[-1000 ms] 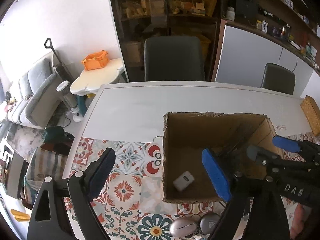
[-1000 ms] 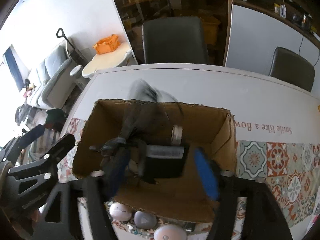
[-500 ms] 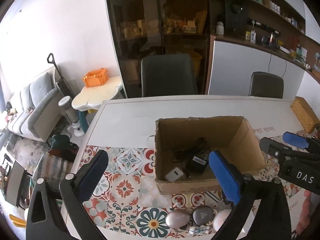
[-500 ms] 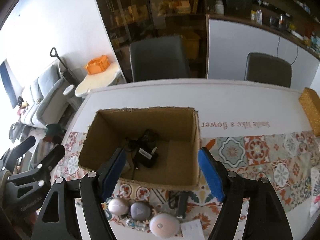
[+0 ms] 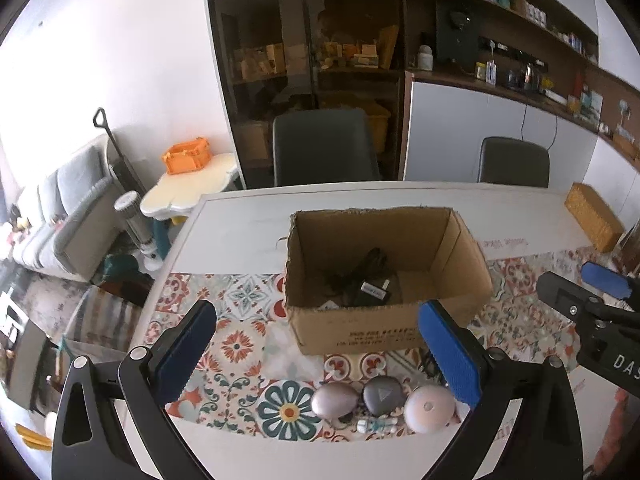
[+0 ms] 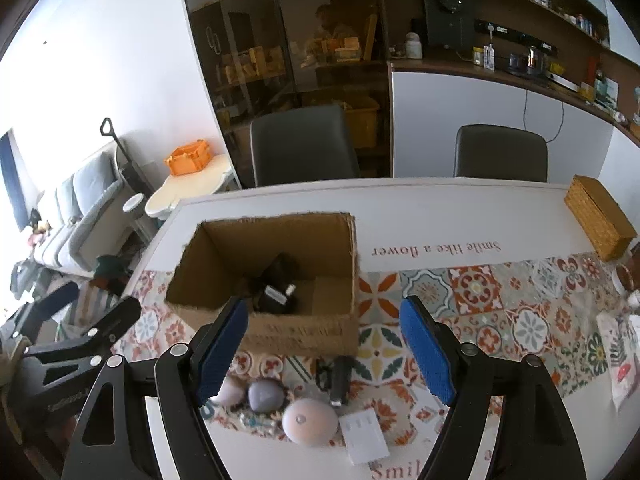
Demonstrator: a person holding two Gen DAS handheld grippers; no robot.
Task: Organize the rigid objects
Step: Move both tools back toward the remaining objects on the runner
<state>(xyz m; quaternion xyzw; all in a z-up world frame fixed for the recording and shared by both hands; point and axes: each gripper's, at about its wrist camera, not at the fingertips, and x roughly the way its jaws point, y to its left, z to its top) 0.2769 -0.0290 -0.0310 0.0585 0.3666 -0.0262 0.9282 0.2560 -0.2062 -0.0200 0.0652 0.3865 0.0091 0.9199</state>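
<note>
Filling most of the lower half of both views, the bench [image 5: 248,216] carries a patterned tile cloth [image 5: 236,344] and, at centre frame, an open cardboard box [image 5: 384,328]. Inside the box, a black charger [image 5: 372,290] with its tangled cord lies toward the left of the floor, and a small white thing peeks above the near wall beside it; what it is cannot be told. A woven box [image 6: 600,216] stands closed at the right edge of the bench.

In the lower centre of the left view, just in front of the cardboard box, three rounded gadgets sit in a row: a pinkish mouse [image 5: 334,398], a grey mouse [image 5: 384,390] and a pale round puck [image 5: 428,408]. The right view adds a black plug [image 6: 340,376] and a white card [image 6: 364,436] near them.

The left gripper [image 5: 316,352] hangs low in frame with its blue pads wide apart and holding nothing. The right gripper [image 6: 324,352] is likewise spread and empty.
</note>
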